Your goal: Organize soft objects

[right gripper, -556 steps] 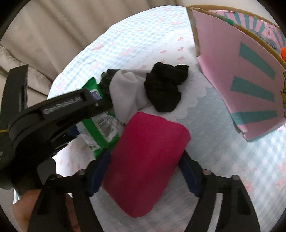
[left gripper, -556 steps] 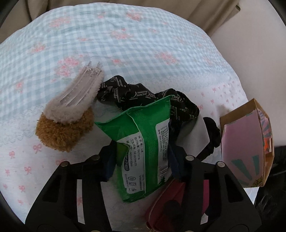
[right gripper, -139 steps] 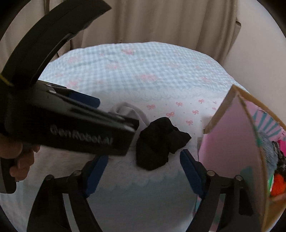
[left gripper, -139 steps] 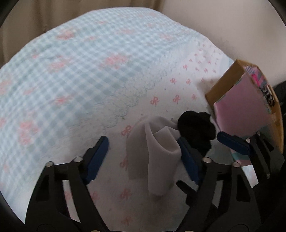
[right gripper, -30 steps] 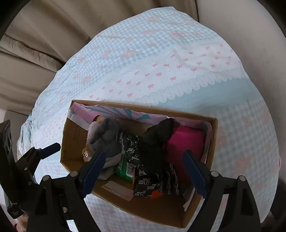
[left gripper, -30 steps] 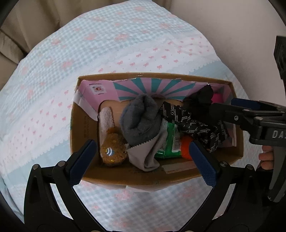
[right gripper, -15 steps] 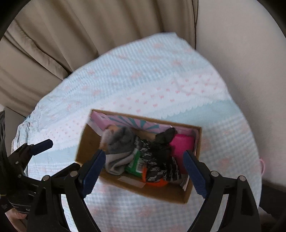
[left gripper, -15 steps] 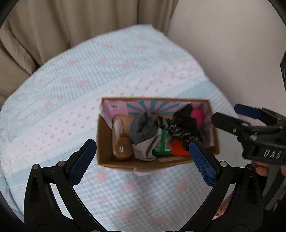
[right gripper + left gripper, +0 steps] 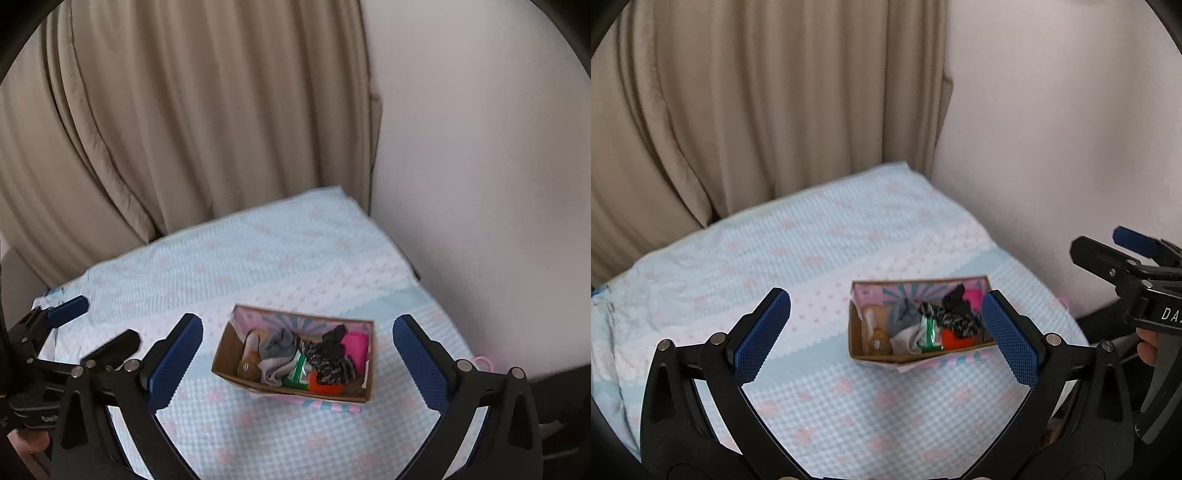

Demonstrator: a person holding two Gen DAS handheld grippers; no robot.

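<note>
Both grippers up high, jaws spread wide w/ nothing held — left gripper (image 9: 886, 334), right gripper (image 9: 297, 360). Cardboard box (image 9: 236, 374) of soft stuff sits below, between each one's fingers.

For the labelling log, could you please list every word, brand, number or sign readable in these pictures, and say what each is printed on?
"DA", cut off by the picture's edge: on the body of the right gripper, in the left wrist view.
Pale lettering on the body of the left gripper, in the right wrist view: too small and cut off to read.
Print on the black patterned cloth and the green packet in the cardboard box: too blurred to read.
</note>
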